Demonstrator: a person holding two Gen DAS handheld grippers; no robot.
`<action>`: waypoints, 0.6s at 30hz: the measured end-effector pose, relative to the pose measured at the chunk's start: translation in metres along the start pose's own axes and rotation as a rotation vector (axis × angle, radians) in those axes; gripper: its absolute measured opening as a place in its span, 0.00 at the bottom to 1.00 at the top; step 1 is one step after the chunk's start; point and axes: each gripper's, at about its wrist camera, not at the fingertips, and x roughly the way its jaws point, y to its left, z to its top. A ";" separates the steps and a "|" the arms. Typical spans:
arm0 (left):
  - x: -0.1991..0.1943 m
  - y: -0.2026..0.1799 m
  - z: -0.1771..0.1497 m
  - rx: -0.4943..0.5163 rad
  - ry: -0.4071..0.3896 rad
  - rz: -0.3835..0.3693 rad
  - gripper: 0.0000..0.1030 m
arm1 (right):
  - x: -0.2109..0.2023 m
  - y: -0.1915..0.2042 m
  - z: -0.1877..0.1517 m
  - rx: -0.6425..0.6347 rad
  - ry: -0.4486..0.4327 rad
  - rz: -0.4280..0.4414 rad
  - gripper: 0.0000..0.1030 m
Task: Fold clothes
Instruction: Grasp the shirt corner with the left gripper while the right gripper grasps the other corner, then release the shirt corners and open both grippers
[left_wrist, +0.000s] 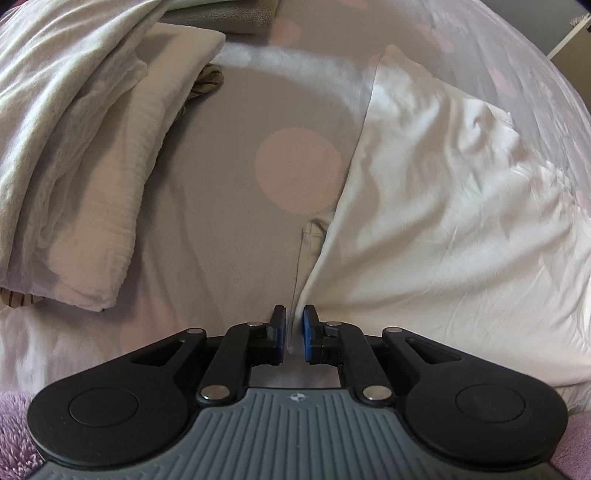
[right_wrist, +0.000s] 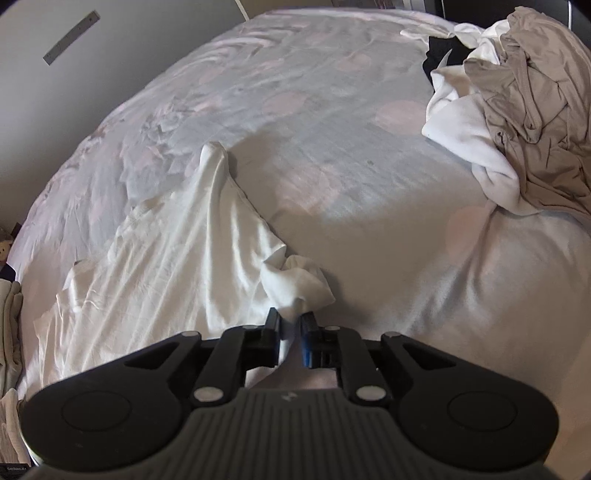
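Observation:
A white garment (left_wrist: 443, 206) lies spread on the bed. In the left wrist view it fills the right half, and my left gripper (left_wrist: 294, 326) is shut on its near left corner. In the right wrist view the same white garment (right_wrist: 177, 251) stretches to the left, with one corner poking up at the far end. My right gripper (right_wrist: 291, 328) is shut on a bunched corner of it (right_wrist: 295, 280) at the near right.
A stack of folded cream clothes (left_wrist: 81, 155) lies at the left in the left wrist view. A pile of unfolded beige, white and black clothes (right_wrist: 517, 122) sits at the far right of the bed. The bedspread (right_wrist: 332, 147) is pale with pink dots.

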 end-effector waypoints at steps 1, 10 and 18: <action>-0.005 0.004 -0.001 -0.019 -0.021 -0.021 0.11 | -0.007 -0.002 -0.002 0.010 -0.031 0.013 0.23; -0.051 0.014 -0.015 -0.061 -0.344 -0.156 0.18 | -0.038 -0.034 -0.013 0.190 -0.237 0.163 0.34; -0.041 -0.022 0.034 0.076 -0.434 -0.172 0.18 | -0.021 0.009 0.012 -0.015 -0.203 0.142 0.34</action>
